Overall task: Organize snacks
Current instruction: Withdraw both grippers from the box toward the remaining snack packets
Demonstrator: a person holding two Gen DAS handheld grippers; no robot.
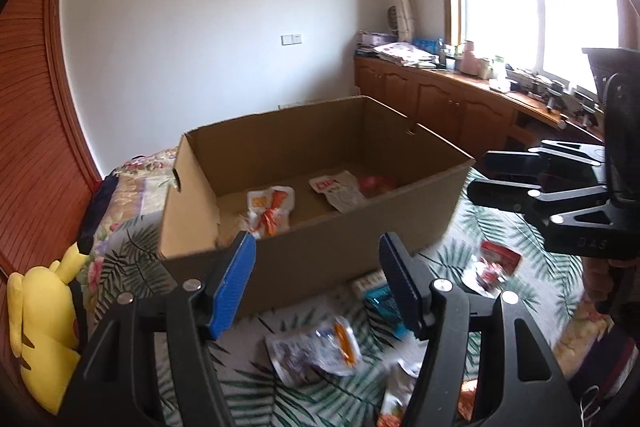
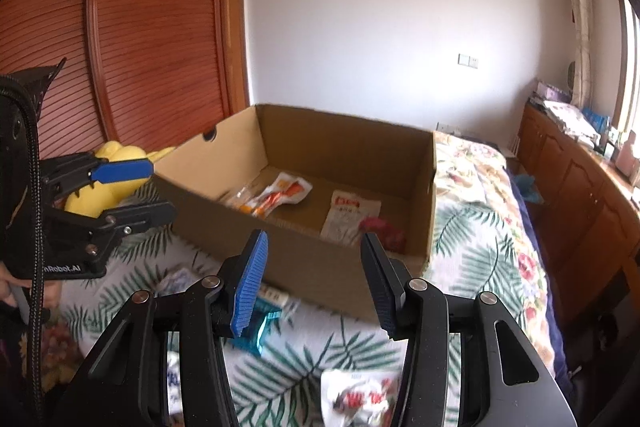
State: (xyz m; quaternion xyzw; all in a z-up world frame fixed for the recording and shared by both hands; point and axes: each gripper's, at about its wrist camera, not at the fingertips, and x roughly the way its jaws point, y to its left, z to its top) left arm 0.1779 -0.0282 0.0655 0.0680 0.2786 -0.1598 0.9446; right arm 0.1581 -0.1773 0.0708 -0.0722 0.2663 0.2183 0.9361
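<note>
An open cardboard box (image 1: 340, 239) (image 2: 340, 147) stands on the bed. Inside lie an orange-and-white packet (image 1: 270, 209) (image 2: 276, 195), a white packet with a red label (image 1: 340, 191) (image 2: 350, 215) and a red item (image 1: 376, 185) (image 2: 384, 231). More snack packets lie loose on the bedspread in front of the box: a clear-and-orange one (image 1: 316, 347), a teal one (image 1: 384, 299) (image 2: 256, 331) and a red-and-white one (image 1: 496, 263) (image 2: 360, 399). My left gripper (image 1: 316, 259) (image 2: 162, 189) hovers open before the box's front wall, empty. My right gripper (image 2: 314, 259) (image 1: 478, 175) is beside it, open and empty.
The bed carries a leaf-patterned cover (image 1: 480, 227) (image 2: 472, 239). A yellow plush toy (image 1: 44, 323) (image 2: 108, 179) sits at its left edge by the slatted wooden wardrobe (image 2: 140, 27). Wooden cabinets (image 1: 440, 99) (image 2: 580, 187) with clutter on top run under the window at the right.
</note>
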